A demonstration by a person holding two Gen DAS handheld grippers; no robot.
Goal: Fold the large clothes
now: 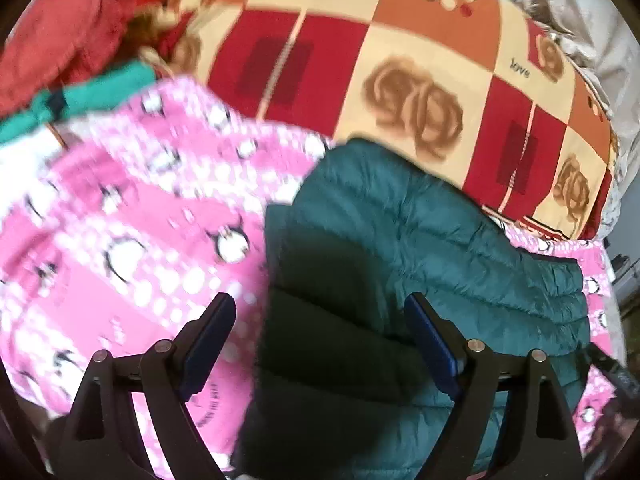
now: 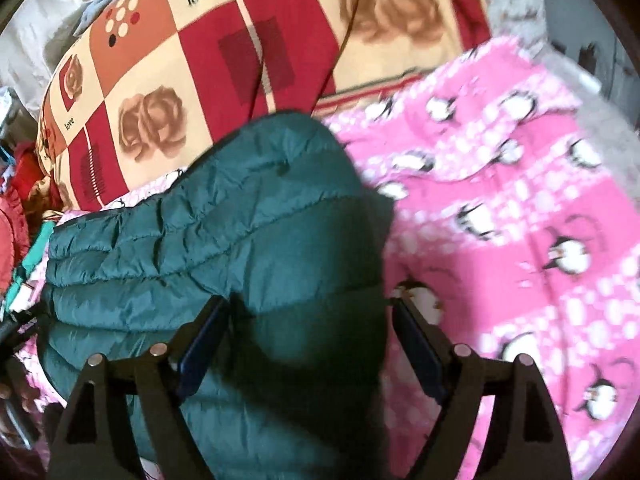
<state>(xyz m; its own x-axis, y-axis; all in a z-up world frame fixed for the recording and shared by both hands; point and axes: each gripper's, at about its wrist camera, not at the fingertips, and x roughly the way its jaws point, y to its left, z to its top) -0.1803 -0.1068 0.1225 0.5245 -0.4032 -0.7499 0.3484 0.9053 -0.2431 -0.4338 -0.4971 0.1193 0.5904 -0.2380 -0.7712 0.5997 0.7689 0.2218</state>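
my left gripper (image 1: 320,308): i hold it wide open, nothing between the blue-lined fingers; its left finger hangs over the pink blanket, its right finger over the jacket
my right gripper (image 2: 310,312): also spread open and empty; the left finger sits over the jacket's quilted panels, the right finger is out past the jacket's right edge, over the blanket
jacket (image 1: 420,248): a dark teal quilted puffer, lying flat on the blanket in a folded, rounded bundle; both of my grippers point at it, each from its own side; a shadow falls across the part nearest each gripper
jacket from the right view (image 2: 208,232): stitched bands run across it, a small dark snap shows near the rounded top, and that top reaches up to the pillow's lower edge
pink blanket (image 1: 120,208): pink fleece with white dots and penguins, spread under the jacket and out to both sides of it
blanket on my right (image 2: 520,200): wide stretch, rumpled slightly, blurred
patchwork pillow (image 1: 400,48): red, cream and orange squares with brown roses and the word "love", lying beyond the jacket and blanket
red garment (image 1: 68,28): bunched at the far left, beside the pillow
green cloth (image 1: 100,88): a bright teal-green piece at the blanket's far left edge, below the red garment
grey bedding (image 1: 592,24): pale crumpled fabric past the pillow's right end
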